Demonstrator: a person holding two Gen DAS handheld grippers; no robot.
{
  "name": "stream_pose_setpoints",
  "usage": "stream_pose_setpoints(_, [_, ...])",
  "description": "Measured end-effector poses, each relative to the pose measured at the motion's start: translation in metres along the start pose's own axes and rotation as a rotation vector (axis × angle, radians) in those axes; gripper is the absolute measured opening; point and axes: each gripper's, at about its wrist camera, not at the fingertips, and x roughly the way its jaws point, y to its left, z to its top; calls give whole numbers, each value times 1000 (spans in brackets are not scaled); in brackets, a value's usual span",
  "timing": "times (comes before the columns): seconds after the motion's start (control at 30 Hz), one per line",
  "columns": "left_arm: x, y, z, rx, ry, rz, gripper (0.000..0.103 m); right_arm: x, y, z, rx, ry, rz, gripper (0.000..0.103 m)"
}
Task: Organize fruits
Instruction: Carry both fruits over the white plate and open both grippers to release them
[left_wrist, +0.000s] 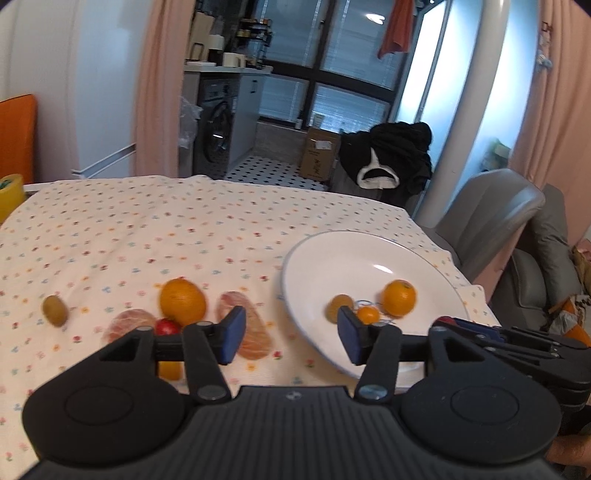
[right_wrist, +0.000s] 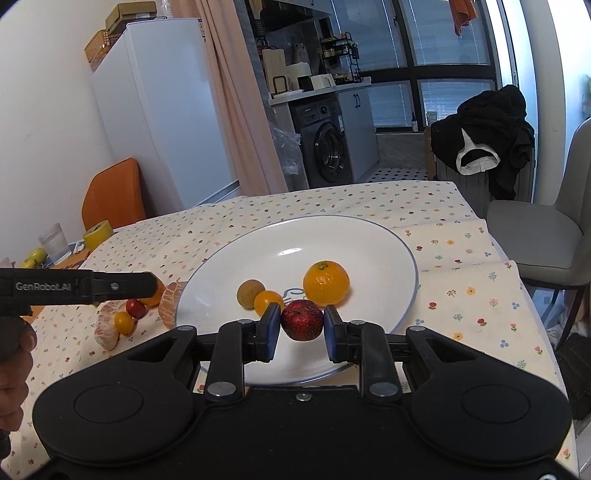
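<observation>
Right wrist is showing my right gripper (right_wrist: 302, 328) clamping the red fruit (right_wrist: 302, 319) over the plate (right_wrist: 373, 236); I'm judging a low, gentle release best; my left gripper (left_wrist: 291, 338) is hanging apart, empty.

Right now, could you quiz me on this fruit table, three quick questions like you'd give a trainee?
1. True or false: the right tongs grip a red fruit over the plate.
2. How many fruits lie on the plate: A two, B three, C five?
3. Fill in: the left tongs are ____.

Key: 1 true. 2 B: an orange, a small yellow fruit, a brown fruit. 3 open, holding nothing.
</observation>
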Motion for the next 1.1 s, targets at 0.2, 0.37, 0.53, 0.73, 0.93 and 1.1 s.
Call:
stream_pose_setpoints(0.2, [-12,19,-2,-23,-13,47,66,0,7,0,-6,5,-1,32])
stream_pose_setpoints(0.37, [-24,36,-5,-46,-31,86,75,0,17,1,-10,4,6,63])
stream_pose_setpoints(0.53, [-33,54,-10,-69,-40,124,80,-2,30,3,-25,-5,28,72])
stream_pose_setpoints(0.73, [-43,71,-15,-89,-43,154,82,-4,48,4,-46,-21,51,75])
stream_pose_setpoints(0.93, [-53,87,-20,-111,-48,177,82,-2,65,5,-81,-25,72,75])
stream_pose_setpoints(1.1, [-60,100,-23,-131,-50,201,82,-1,80,5,-115,-30,94,75])
